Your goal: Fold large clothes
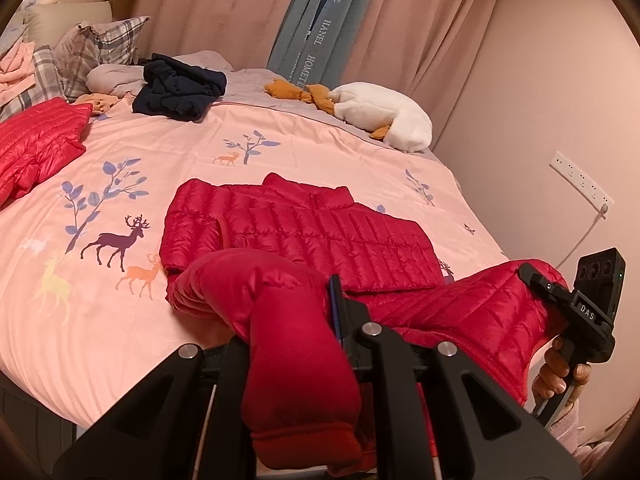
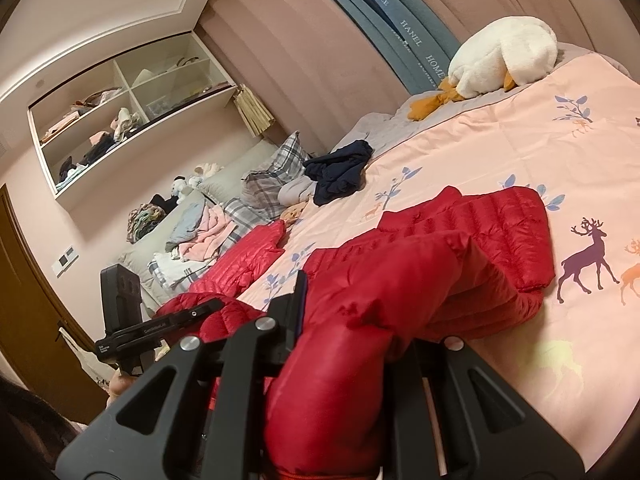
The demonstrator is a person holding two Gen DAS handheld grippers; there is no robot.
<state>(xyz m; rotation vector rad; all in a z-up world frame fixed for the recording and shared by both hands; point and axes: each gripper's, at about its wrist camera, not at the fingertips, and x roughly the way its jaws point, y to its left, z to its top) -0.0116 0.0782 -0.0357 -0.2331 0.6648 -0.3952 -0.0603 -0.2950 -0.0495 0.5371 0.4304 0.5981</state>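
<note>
Bed [image 1: 248, 136] under pink deer-print quilt, salmon curtains [image 1: 224, 4] behind

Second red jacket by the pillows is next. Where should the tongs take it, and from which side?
Take the second jacket by its near hem corners, coming from the foot of the bed. It lies crumpled with that edge toward the deer prints, pillows crowding its far side. Both tongs are shut on the first jacket.
</note>
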